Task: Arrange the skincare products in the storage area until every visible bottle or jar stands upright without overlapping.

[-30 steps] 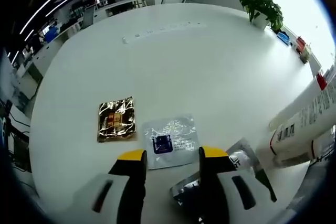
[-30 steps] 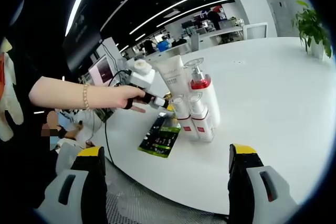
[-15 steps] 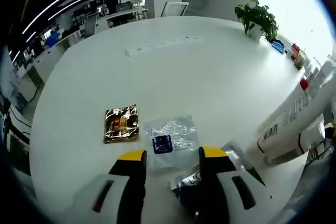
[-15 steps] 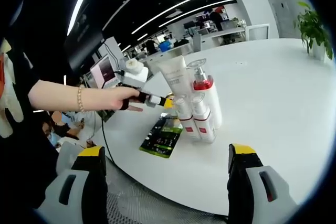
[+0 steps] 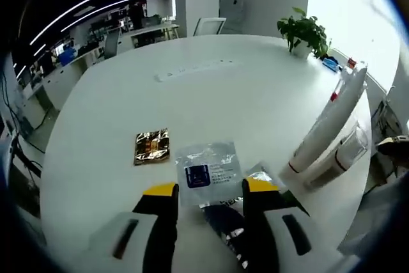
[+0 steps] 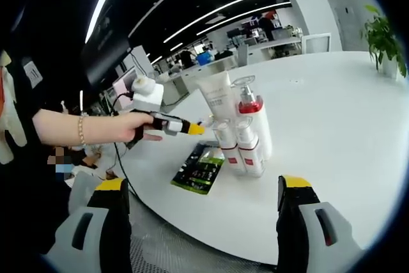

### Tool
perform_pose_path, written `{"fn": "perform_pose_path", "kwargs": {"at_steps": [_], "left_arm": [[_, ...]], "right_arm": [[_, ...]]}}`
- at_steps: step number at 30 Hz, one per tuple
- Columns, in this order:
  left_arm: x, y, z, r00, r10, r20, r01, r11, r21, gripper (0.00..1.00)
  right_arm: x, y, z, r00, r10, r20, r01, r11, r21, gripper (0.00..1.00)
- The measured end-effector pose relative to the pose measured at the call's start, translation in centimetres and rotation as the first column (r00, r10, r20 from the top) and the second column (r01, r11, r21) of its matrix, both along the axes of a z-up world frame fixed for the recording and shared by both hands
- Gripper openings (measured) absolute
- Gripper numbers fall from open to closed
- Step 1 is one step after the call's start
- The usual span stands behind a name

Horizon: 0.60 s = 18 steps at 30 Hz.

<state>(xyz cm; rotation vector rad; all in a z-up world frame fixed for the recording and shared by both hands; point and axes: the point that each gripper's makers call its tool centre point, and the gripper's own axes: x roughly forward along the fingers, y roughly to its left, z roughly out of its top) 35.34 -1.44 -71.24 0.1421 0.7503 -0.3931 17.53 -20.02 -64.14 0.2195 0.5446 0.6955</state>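
Left gripper: fingers yellow-tipped, set apart with a clear gap between them, nothing clamped. In the right gripper view, seen from the side, gripped by the person's hand, bare forearm extended level from the left, bracelet at the wrist.

Right gripper: fingers spread wide at the bottom corners of its own view, yellow tips up, nothing between them.
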Motion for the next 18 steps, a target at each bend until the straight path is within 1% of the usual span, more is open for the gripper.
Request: {"fn": "perform_pose_path", "kwargs": {"at_steps": [2,8,10,14,17,18], "left_arm": [[-0.3,0.0,0.6,1.0,-0.004,0.016,0.005,1.0,-0.002,0.38],[-2.0,-0.2,1.9,0.999,-0.007,0.042,0.008,1.0,-0.018,0.38],[-2.2,-0.3,1.9,0.999,-0.006,0.05,0.007,1.0,-0.023,0.38],[-3.5,-0.4,3.3,0.998,-0.007,0.061,0.009,0.999,-0.035,0.38],[-4.0,-0.6,3.7,0.997,-0.015,0.076,0.018,0.999,-0.039,0.39],[-4.6,-0.8,4.3,0.996,-0.023,0.081,0.026,0.999,-0.034,0.39]], "right_arm": [[0.0,0.0,0.1,1.0,0.004,0.004,-0.004,1.0,0.002,0.95],[0.0,0.1,0.0,1.0,0.015,0.009,-0.015,1.0,0.005,0.95],[0.0,0.1,0.0,1.0,0.018,0.013,-0.018,1.0,0.006,0.95],[0.0,0.0,0.1,1.0,0.016,0.017,-0.017,1.0,0.014,0.94],[0.0,-0.1,0.2,1.0,0.014,0.02,-0.015,1.0,0.024,0.94],[0.0,0.0,0.2,1.0,0.015,0.021,-0.016,1.0,0.025,0.93]]}}
